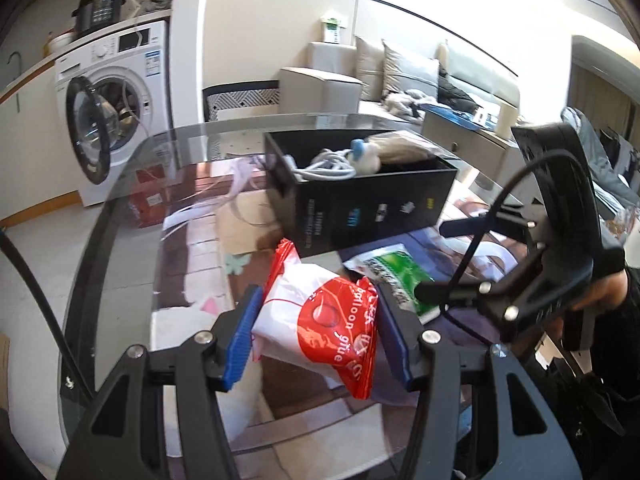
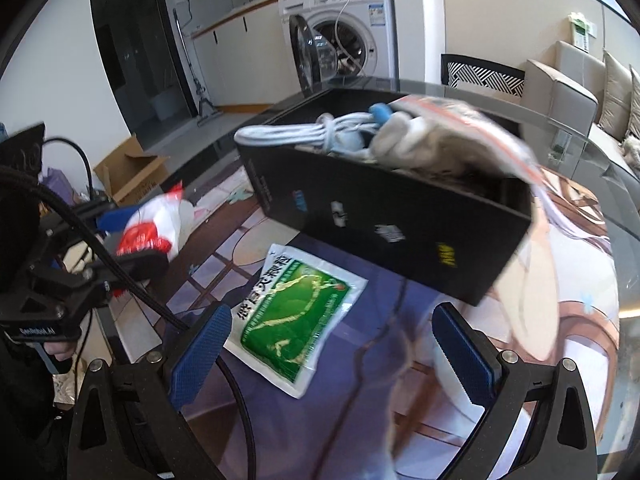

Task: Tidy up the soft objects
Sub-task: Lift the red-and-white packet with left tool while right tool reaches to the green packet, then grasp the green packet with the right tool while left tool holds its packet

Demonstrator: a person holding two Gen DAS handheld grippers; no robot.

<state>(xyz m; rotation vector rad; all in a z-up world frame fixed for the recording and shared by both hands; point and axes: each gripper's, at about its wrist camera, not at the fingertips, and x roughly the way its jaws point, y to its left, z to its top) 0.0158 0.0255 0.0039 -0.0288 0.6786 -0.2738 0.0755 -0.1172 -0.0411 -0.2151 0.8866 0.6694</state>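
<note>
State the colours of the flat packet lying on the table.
Green and white packet, clearest in the right wrist view.

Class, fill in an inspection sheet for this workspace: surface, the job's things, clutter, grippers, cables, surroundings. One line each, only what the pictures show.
Surface: glass table with a printed mat on it.
Job's things: red-and-white packet held in the air; green packet flat on the mat; black box holding a white cord bundle and a bagged item.
Clutter: nothing seen on the table beyond these.
Grippers: left hand-held gripper shut on the red-and-white packet; right hand-held gripper open, above the green packet.
Cables: black cable on the right unit; another on the left.
Surroundings: washing machine with door open, sofa, cardboard box on the floor.
</note>
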